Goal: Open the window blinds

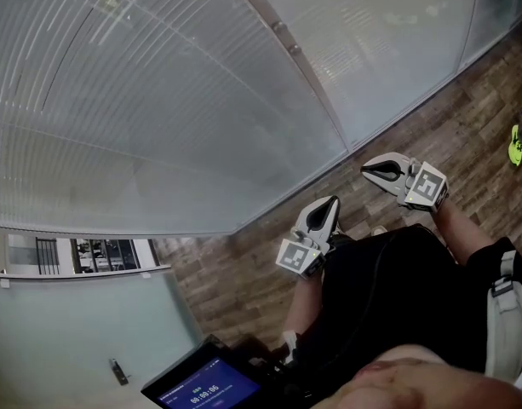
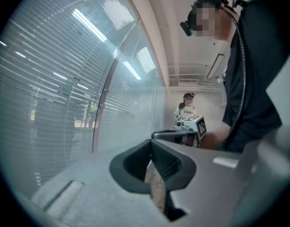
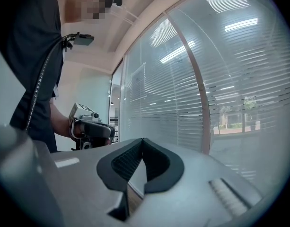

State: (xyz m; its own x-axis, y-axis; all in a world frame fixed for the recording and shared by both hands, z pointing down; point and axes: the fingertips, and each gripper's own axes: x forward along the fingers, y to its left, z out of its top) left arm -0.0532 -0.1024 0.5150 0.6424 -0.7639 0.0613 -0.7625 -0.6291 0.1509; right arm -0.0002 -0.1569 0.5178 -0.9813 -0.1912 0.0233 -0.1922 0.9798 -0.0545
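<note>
Meanwhile, the left gripper (image 1: 331,203) and the right gripper (image 1: 366,170) were both held level over the wood floor (image 1: 243,271), each with its jaws together and nothing between them. The blinds (image 1: 158,100) hung lowered across the glass wall ahead, clear of both grippers.

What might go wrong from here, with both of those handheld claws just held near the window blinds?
1. The left gripper and right gripper both have their jaws shut and empty, apart from the blinds. Reaching like that, they would probably bump whatever works the blinds rather than grasp it.
2. No cord or wand shows clearly, and the slats seem to sit behind glass, so the jaws may only knock the glass.
</note>
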